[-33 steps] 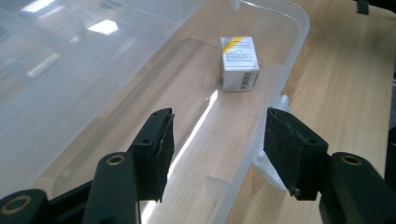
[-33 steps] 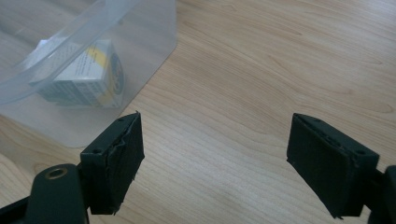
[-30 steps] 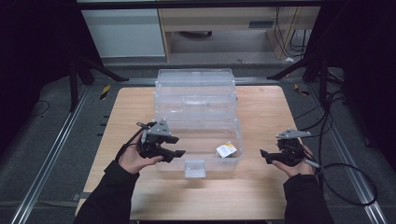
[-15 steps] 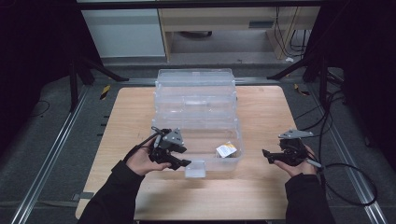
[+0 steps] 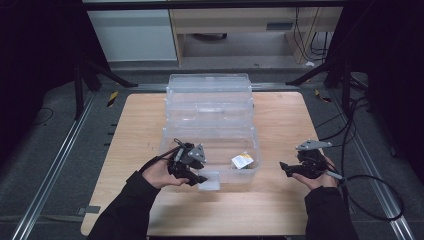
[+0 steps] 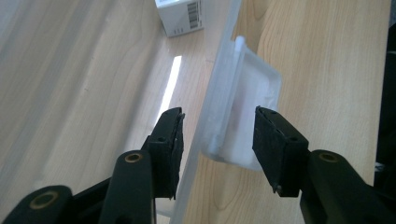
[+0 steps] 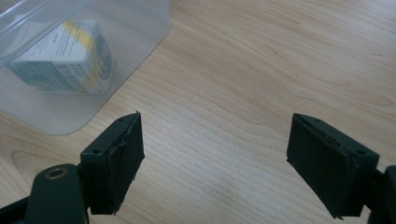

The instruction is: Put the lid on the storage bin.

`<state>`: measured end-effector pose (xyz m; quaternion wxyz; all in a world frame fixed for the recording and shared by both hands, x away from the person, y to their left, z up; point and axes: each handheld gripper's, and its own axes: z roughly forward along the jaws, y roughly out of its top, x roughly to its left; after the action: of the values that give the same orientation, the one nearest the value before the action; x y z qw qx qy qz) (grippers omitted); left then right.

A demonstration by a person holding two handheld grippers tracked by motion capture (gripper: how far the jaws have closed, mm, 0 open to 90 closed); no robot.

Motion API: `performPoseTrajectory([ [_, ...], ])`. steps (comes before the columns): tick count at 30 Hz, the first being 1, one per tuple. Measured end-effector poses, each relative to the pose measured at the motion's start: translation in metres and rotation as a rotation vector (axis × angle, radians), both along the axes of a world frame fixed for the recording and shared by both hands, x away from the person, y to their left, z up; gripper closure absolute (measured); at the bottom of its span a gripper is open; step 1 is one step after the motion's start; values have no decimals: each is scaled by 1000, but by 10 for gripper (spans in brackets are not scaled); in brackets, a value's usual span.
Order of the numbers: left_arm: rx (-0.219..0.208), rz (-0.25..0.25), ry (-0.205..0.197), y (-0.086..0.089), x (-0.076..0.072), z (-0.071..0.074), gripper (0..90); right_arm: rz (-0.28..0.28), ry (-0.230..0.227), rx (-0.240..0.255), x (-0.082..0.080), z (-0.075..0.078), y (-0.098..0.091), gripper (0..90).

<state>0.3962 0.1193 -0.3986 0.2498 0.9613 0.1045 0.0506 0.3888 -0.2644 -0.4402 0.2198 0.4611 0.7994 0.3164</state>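
Left gripper view: the left gripper point(image 6: 218, 140) has its two black jaws straddling the white latch flap point(image 6: 243, 112) on the front wall of the clear plastic storage box point(image 6: 205, 93). One jaw stands inside the box wall and the other outside the flap; a gap shows on each side, so the pads are not pressing on it. These jaws have just been closing, with the flap between them. Past the flap, inside the box, a small white carton with a barcode point(image 6: 180, 16) sits on the box floor near the top of the view.

In the high view the left gripper point(image 5: 192, 172) is at the front rim of the box point(image 5: 210, 100), just beside the latch flap point(image 5: 209, 181), which hangs out over the wooden table point(image 5: 280, 115). The small carton point(image 5: 242, 160) lies in the front right corner of the box, near the wall. The box's lid or upper tiers stand stepped up behind it, towards the far edge of the table.

The right gripper point(image 5: 286, 167) is held well apart from the box, off its right side, pointing towards it. In the right gripper view its jaws point(image 7: 215, 163) stand wide open over bare wood with nothing between them; the rounded corner of the box point(image 7: 140, 42) and the carton point(image 7: 65, 58) behind its clear wall lie up and to the left.
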Motion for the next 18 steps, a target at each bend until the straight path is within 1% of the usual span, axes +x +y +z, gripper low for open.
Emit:
performPoseTrajectory([
  [2, 14, -1, 0, -1, 2, -3, 550, 4, 1, -5, 0, -1, 0, 191],
  [6, 40, -10, 16, -3, 5, -8, 584, 8, 4, -2, 1, -1, 1, 191],
  [13, 45, -10, 35, -4, 8, -9, 629, 20, 18, -4, 3, -2, 4, 198],
  [16, 57, -13, 42, -5, 10, -8, 640, 33, 20, -9, 4, -2, 6, 197],
  [18, 69, -15, 44, -7, 10, -9, 643, 31, 20, -11, 5, -2, 6, 197],
])
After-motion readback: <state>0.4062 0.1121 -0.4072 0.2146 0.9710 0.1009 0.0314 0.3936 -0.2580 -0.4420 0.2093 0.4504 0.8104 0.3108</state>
